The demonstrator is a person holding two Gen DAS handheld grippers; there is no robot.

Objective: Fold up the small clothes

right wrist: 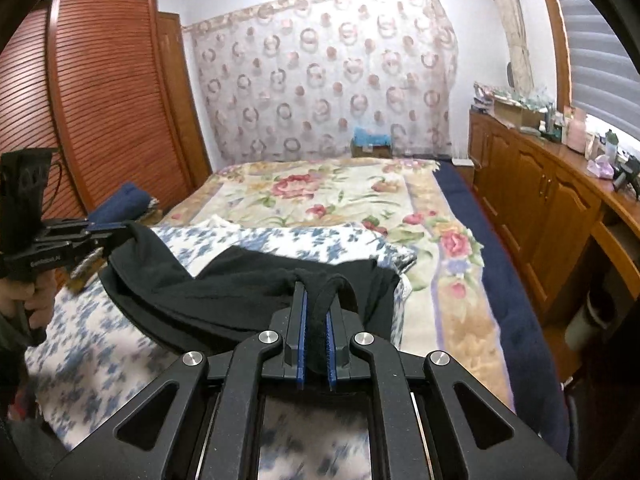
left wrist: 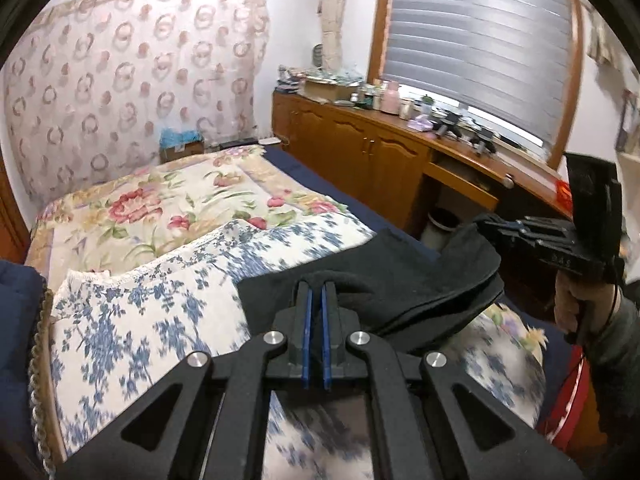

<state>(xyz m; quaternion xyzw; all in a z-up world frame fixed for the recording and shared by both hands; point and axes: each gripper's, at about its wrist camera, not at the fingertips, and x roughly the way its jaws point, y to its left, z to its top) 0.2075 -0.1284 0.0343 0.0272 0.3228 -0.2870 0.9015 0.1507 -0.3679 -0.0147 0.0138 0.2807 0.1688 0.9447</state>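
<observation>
Bed (right wrist: 460,184) carries a floral blanket (right wrist: 332,196) and blue-flowered quilt (right wrist: 92,340)

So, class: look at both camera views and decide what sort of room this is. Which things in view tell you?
Most likely a home bedroom. A bed spread with a cream floral quilt, a tall reddish-brown louvred wooden wardrobe beside it, and a cluttered wooden cabinet counter under a window with grey blinds all suggest it.

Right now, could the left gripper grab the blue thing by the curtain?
Probably not. The left gripper is shut on the black garment, so it has no free jaws, and the blue thing sits past the far end of the bed, with the whole bed between.
</observation>
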